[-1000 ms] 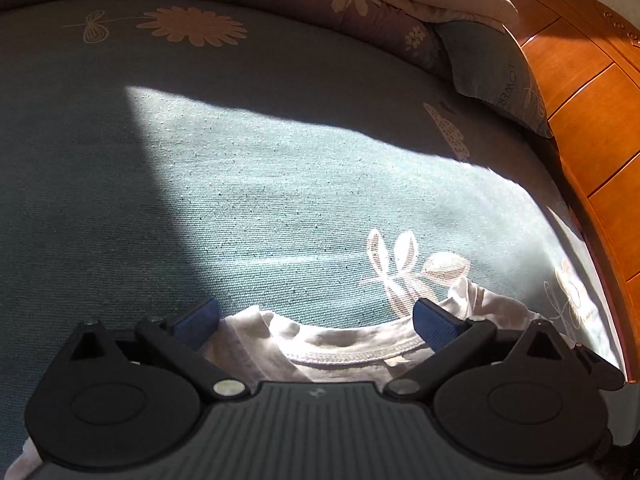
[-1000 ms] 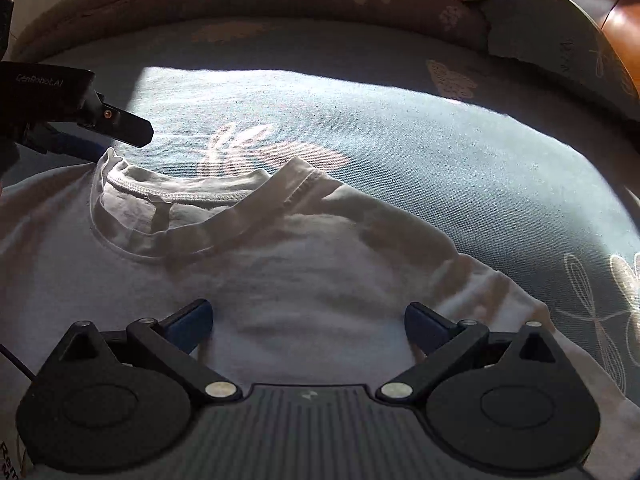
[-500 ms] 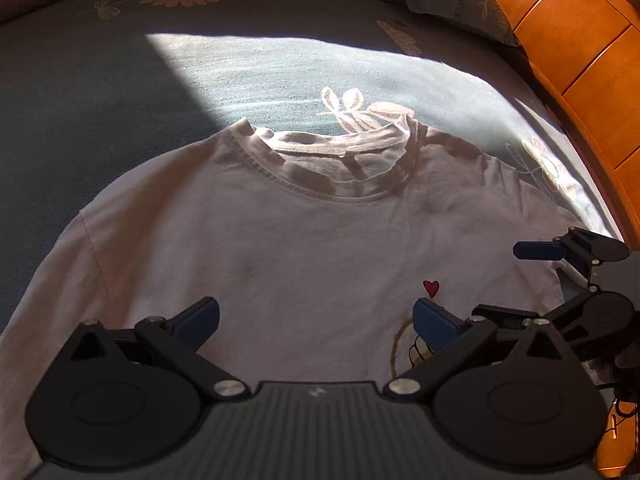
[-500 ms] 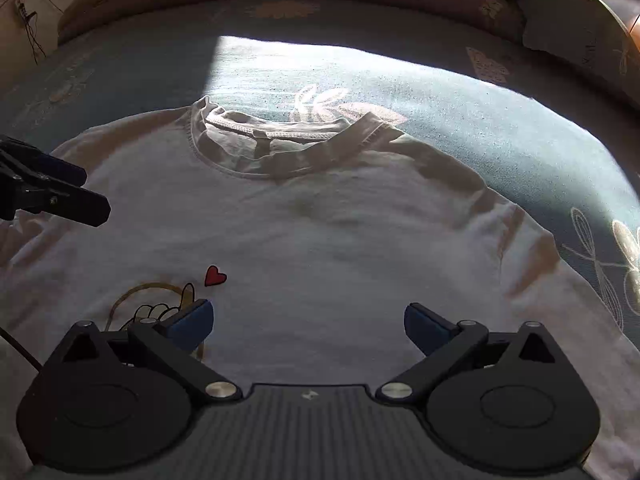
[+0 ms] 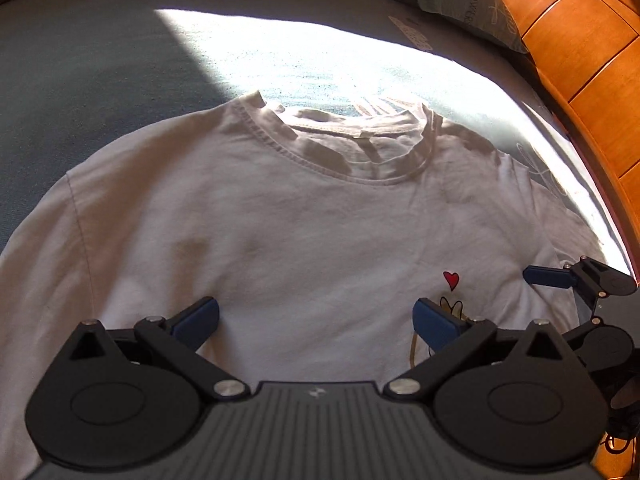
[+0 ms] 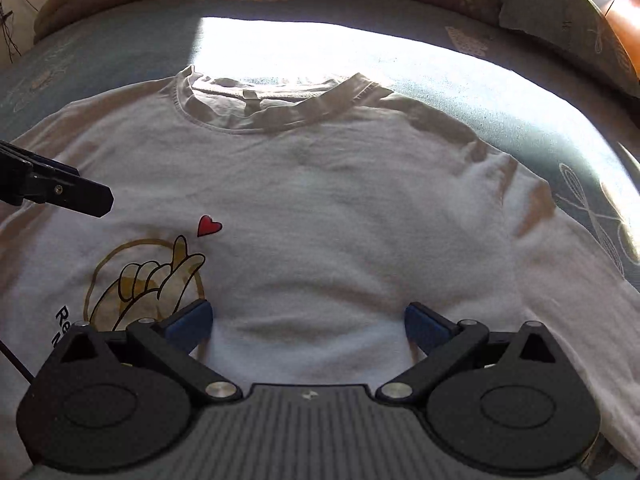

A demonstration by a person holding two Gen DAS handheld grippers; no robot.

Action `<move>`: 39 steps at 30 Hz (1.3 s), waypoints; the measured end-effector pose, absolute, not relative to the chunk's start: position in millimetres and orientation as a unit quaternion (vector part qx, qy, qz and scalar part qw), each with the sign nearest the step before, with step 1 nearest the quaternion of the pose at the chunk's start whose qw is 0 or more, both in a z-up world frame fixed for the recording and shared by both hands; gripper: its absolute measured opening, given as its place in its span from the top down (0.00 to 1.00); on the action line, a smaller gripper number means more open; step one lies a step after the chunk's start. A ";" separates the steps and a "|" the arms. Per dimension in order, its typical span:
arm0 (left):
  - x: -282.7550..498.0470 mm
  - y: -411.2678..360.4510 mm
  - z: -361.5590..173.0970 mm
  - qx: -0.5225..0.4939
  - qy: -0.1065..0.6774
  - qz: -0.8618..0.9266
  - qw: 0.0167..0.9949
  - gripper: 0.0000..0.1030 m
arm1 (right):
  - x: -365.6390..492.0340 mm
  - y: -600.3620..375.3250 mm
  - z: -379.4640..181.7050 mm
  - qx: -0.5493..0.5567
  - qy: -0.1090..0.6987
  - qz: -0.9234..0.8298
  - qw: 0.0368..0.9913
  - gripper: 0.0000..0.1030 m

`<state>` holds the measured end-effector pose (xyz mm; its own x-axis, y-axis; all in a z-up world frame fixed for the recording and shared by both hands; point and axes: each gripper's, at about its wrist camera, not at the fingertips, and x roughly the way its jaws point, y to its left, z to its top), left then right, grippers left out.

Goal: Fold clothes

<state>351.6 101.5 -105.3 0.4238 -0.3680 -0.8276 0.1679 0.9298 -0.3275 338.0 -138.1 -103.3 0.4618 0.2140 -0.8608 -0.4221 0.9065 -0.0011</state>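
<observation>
Teal floral bedspread (image 5: pixel 100 80) under T-shirt (image 5: pixel 300 220); wooden headboard (image 5: pixel 580 40) beside.

Harsh blown-out sun patch, deep shadows, fisheye-bent edges.

A white T-shirt (image 6: pixel 340 208) is printed with a red heart (image 6: pixel 209 226) and a yellow finger-heart hand (image 6: pixel 156 280); the teal bedsheet (image 5: pixel 100 60) is patterned with pale flowers.
</observation>
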 end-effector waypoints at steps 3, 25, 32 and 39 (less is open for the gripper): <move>318.7 105.1 -97.3 -0.102 0.510 -0.167 0.838 0.01 | 342.9 -136.4 -97.2 -0.114 0.508 0.193 0.832 0.00; 257.5 211.0 -87.3 -0.155 0.477 -0.028 0.864 0.01 | 325.4 -99.7 -99.6 -0.111 0.499 0.177 0.841 0.00; 224.0 205.2 -105.1 -0.138 0.544 -0.079 0.824 0.01 | 333.8 -92.3 -95.3 -0.107 0.526 0.163 0.828 0.00; 216.5 273.3 -74.4 -0.162 0.500 -0.008 0.851 0.01 | 338.5 -51.0 -71.4 -0.085 0.515 0.234 0.820 0.00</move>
